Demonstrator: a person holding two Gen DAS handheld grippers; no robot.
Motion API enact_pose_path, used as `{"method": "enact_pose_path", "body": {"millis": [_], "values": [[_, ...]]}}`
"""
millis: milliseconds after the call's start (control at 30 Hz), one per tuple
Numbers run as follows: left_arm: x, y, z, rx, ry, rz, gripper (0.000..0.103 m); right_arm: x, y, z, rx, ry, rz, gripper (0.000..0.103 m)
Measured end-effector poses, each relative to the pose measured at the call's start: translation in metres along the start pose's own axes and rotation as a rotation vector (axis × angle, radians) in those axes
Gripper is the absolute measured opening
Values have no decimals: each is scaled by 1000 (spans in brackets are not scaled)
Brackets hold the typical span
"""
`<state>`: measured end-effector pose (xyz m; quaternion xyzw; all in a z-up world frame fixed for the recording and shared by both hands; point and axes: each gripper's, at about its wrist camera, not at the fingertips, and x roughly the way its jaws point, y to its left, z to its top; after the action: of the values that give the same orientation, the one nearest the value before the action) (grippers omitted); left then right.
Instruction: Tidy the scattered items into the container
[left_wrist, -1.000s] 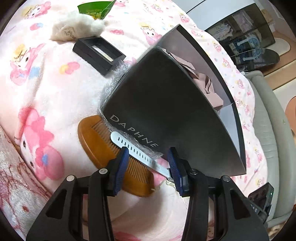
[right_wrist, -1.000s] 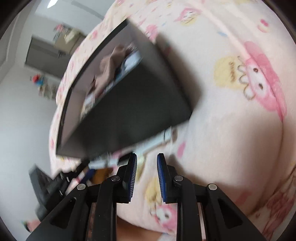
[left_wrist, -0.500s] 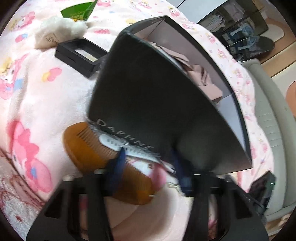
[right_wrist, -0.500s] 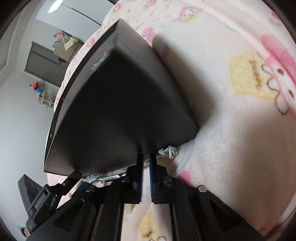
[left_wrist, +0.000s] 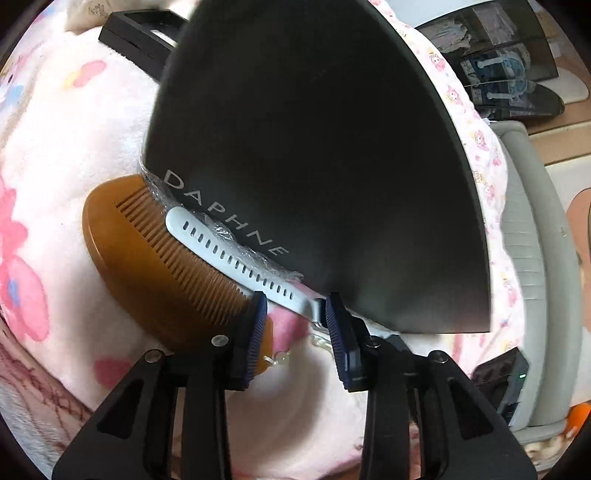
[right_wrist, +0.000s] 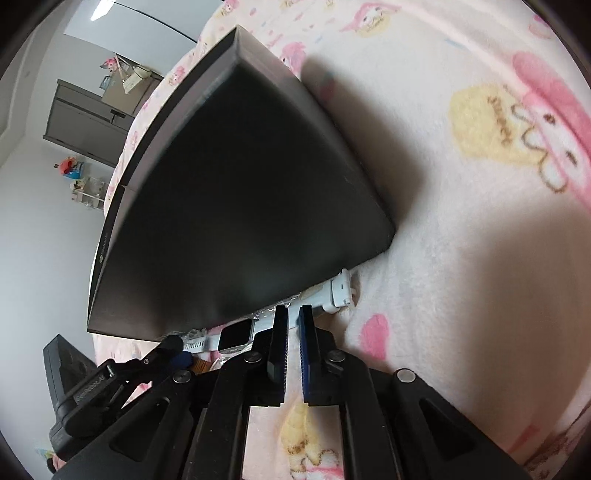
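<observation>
Watch (left_wrist: 236, 258), white-strapped, lies on pink blanket (left_wrist: 66, 147) against dark box (left_wrist: 314, 147), over wooden comb (left_wrist: 155, 266). Left gripper (left_wrist: 293, 306) jaws opening astride strap, pads clear. Right gripper (right_wrist: 293, 314) clenched on strap near buckle.

A white-strapped watch (right_wrist: 236, 336) lies across a brown wooden comb (left_wrist: 155, 273) against the dark box (left_wrist: 314, 155).
</observation>
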<state>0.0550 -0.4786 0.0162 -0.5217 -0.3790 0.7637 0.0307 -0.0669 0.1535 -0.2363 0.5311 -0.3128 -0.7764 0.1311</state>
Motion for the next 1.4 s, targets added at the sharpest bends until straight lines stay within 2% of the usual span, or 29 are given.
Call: {"method": "enact_pose_path", "body": {"millis": [67,133,200,233,300,367,433,467,567,767,867,1000,1067,1133,1200,1300,1400], "values": [[2,-4,0,24,-6,35,34,3,-4,0,21,4,3,4],[4,-9,1,45,-6,40,50,8,-4,-2,29,19,-16,4],[7,-18,0,95,-4,65,58,9,-1,-3,14,23,-31,4],[8,-22,-2,127,-3,95,57,10,-1,-4,17,26,-34,4],[3,-25,-6,148,-7,105,56,9,-2,-4,39,32,-22,4],[-4,-19,-7,114,0,44,53,3,-4,-6,61,37,38,4],[-3,-6,-4,58,38,-17,41,2,-7,-8,86,72,86,4],[0,-2,-2,43,55,-23,40,5,-9,-9,101,102,96,4],[6,1,4,34,52,-9,38,9,-10,-13,119,131,93,4],[5,0,1,32,-46,43,38,13,-16,-21,130,38,52,3],[2,1,0,39,-64,46,37,6,-13,-26,124,3,53,3],[-5,-4,-1,84,-101,51,29,-5,-11,-26,117,-56,95,5],[-6,-2,-1,86,-106,38,28,4,-11,-24,112,-18,123,7],[-8,3,0,67,-110,13,19,19,-12,-28,101,37,93,6],[-14,7,1,53,-139,20,15,17,-12,-32,95,4,103,6],[-14,13,4,25,-138,33,15,23,-10,-35,76,15,74,6],[-11,7,5,58,-141,77,15,27,-7,-39,54,13,51,6]]}}
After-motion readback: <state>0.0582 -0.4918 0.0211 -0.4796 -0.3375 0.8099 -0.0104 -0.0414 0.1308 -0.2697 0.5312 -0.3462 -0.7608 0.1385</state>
